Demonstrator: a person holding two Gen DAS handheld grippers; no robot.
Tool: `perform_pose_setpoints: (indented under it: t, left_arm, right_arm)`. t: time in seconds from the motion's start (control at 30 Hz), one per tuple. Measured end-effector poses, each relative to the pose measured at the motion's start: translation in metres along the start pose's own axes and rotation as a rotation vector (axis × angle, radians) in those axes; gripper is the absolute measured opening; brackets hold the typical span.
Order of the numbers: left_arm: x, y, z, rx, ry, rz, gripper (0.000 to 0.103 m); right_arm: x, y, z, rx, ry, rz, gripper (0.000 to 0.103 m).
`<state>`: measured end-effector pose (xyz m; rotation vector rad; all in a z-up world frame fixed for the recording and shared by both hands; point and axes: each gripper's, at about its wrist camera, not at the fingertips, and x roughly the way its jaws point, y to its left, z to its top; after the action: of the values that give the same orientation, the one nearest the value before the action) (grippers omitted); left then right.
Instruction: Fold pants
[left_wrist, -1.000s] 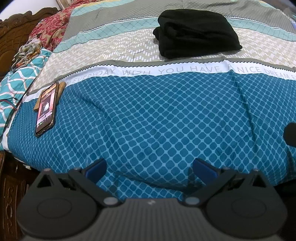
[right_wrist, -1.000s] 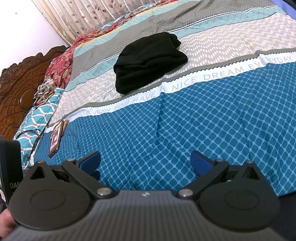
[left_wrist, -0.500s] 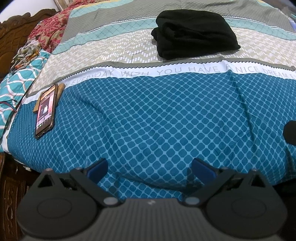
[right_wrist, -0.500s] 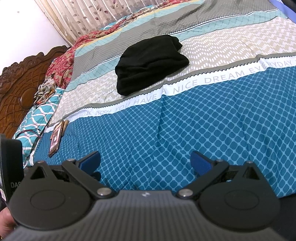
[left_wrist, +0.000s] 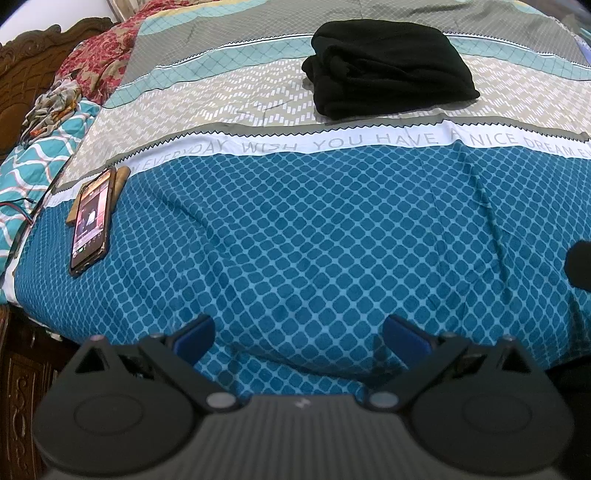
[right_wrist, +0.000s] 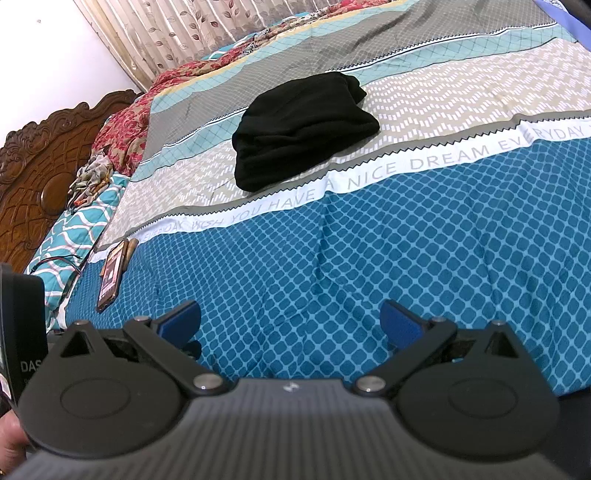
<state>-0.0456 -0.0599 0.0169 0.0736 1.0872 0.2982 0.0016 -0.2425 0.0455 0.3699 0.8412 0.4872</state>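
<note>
The black pants (left_wrist: 388, 68) lie folded in a compact bundle on the beige band of the bedspread, far from both grippers; the right wrist view shows the same black pants (right_wrist: 303, 129) up and left of centre. My left gripper (left_wrist: 301, 338) hovers over the near blue edge of the bed, open, nothing between its blue pads. My right gripper (right_wrist: 290, 321) hangs over the same blue area, also open and empty. A dark edge of the right gripper's body (left_wrist: 580, 266) pokes in at the right of the left wrist view.
A lit phone (left_wrist: 90, 221) lies on a brown case at the bed's left edge, seen again as the phone (right_wrist: 110, 275). A carved wooden headboard (right_wrist: 44, 177), red floral bedding (right_wrist: 122, 129) and a curtain (right_wrist: 177, 33) stand to the left. A hand (right_wrist: 9, 439) shows at bottom left.
Both views drifted very slightly; the pants appear a touch higher in the left wrist view. Both grippers stayed open and empty.
</note>
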Motion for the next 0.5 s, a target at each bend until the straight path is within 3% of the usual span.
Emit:
perform_pose_setpoints:
  t: [0.5]
  left_arm:
    - [0.0011,-0.0019,-0.0004,-0.002,0.008,-0.001,0.102]
  right_arm:
    - [-0.0005,-0.0006,-0.0007,0.003,0.001,0.001,0.103]
